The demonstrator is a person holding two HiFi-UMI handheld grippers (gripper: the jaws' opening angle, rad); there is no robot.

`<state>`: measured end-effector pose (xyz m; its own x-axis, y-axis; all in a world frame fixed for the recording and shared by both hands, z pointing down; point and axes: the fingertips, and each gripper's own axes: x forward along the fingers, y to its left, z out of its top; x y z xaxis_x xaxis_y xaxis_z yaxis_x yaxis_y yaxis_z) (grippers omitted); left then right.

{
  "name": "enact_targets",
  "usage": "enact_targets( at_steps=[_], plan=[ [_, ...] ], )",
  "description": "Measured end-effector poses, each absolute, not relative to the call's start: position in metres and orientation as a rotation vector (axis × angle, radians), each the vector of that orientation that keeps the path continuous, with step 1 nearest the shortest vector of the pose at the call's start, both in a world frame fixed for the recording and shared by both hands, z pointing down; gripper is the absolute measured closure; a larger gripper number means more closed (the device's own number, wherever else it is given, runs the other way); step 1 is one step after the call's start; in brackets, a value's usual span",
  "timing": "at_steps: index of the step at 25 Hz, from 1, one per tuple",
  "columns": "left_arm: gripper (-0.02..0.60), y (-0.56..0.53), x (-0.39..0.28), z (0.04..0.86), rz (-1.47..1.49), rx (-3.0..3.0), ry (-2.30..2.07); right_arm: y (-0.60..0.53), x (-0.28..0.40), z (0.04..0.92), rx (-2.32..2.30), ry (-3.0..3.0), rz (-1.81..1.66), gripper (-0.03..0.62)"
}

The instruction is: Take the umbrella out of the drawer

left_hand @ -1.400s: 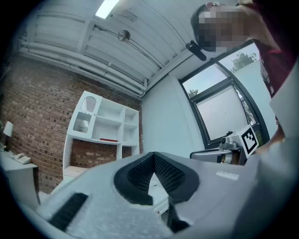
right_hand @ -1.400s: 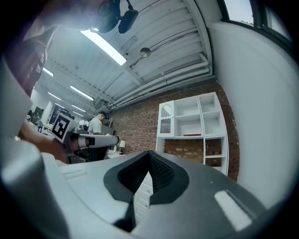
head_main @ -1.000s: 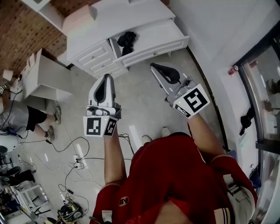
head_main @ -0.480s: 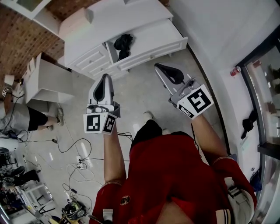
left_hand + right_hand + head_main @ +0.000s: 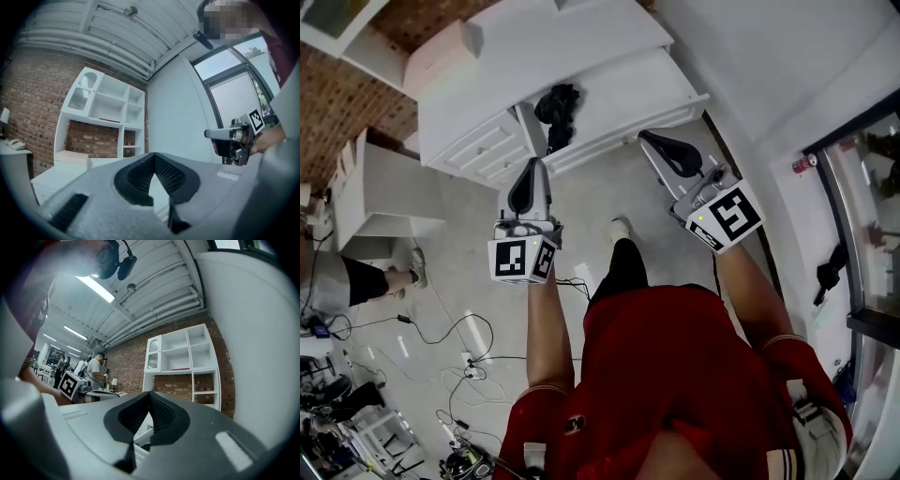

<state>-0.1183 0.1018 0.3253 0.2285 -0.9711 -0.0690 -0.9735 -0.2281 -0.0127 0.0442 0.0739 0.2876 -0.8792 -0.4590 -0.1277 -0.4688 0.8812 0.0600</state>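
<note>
A black folded umbrella (image 5: 558, 105) lies bundled in the open drawer (image 5: 623, 89) of a white dresser (image 5: 534, 42), seen from above in the head view. My left gripper (image 5: 533, 165) is held level just short of the dresser front, below the umbrella, jaws shut and empty. My right gripper (image 5: 648, 140) hangs beside the drawer's front edge, to the right of the umbrella, also shut with nothing in it. In the left gripper view the pads (image 5: 161, 171) meet at the tip, and in the right gripper view the pads (image 5: 157, 413) meet too. Neither gripper view shows the umbrella.
A white shelf unit (image 5: 104, 110) stands against a brick wall behind the dresser. A low white cabinet (image 5: 380, 183) is on the left, a person (image 5: 333, 281) stands beside it, and cables (image 5: 459, 342) lie on the floor. A white wall and glass door (image 5: 872, 234) bound the right.
Both grippers have travelled forward toward the dresser, which now sits closer under them. The person holding them has stepped forward, one leg now showing. Jaws stayed shut.
</note>
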Motion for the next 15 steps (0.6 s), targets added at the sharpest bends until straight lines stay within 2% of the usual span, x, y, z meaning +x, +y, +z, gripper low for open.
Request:
enact_targets(
  at_steps=[9, 15],
  plan=[
    [0.580, -0.009, -0.190, 0.365, 0.022, -2.499, 1.930, -0.036, -0.030, 0.301, -0.787, 2.994, 0.129, 0.582],
    [0.580, -0.061, -0.215, 0.394, -0.015, -2.571, 1.914, -0.086, -0.058, 0.310, -0.840, 3.014, 0.128, 0.582]
  ],
)
